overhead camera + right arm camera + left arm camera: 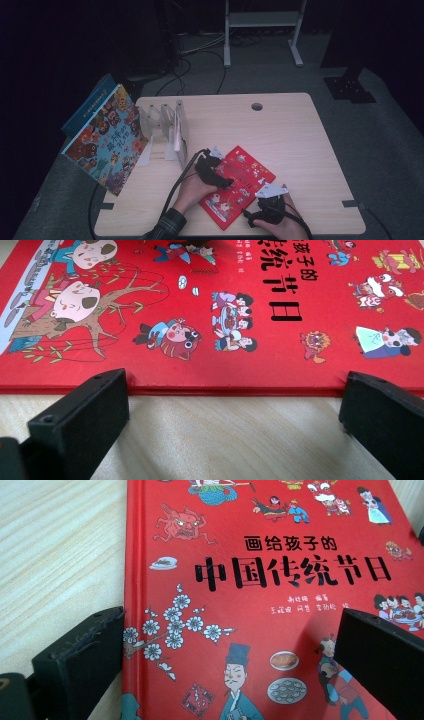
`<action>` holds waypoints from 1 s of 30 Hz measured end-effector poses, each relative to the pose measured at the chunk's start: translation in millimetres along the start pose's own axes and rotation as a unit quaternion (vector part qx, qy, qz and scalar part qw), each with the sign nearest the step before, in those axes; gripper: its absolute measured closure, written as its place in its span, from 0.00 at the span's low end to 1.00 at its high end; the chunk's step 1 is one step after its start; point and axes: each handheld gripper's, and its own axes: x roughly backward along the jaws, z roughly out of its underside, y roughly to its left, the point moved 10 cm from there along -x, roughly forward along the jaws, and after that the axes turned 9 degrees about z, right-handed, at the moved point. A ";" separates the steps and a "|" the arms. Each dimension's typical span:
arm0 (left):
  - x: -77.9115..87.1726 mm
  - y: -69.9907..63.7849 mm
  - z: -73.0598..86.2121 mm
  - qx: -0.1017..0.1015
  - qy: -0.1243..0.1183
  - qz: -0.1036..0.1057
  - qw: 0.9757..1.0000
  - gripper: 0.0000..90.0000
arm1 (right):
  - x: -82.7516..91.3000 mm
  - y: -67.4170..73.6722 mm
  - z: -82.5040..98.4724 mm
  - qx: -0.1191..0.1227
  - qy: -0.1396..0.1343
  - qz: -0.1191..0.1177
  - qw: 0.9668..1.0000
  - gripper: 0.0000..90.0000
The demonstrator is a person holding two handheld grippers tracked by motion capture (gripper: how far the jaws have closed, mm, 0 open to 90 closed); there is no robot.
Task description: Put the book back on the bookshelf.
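1. Red picture book [238, 186] lay flat, cover up, near the counter's front edge, right of middle, turned at a slant; long axis ran from front-left up toward back-right
2. Left gripper [226, 181] sat at the book's left side, jaws spread wide, straddling the spine edge: one jaw over bare wood, the other over the cover; nothing pinched
3. Right gripper [252, 218] sat at the book's front-right edge, jaws spread, both on the counter side of the edge, book [210, 315] lying just ahead of them; not gripping
4. Key relation, judged: the book edge ran crosswise between the right jaws, flat on the wood, so a pinch would need the edge lifted or slid off first; both grippers about equally near, left already over the cover [260, 610]
5. Counter [280, 130] was pale wood grain, matte, with a cable hole near the back edge
6. Clear book stand [167, 130] stood at the back-left; a second colourful book [107, 140] leaned off the left edge
7. Room dim, grey floor, cables and a metal frame behind
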 end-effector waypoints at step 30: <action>76.6 -52.9 -60.0 -0.074 -0.035 0.057 0.995 0.15 | 0.3 -1.1 0.5 -0.002 0.001 0.002 1.000 0.00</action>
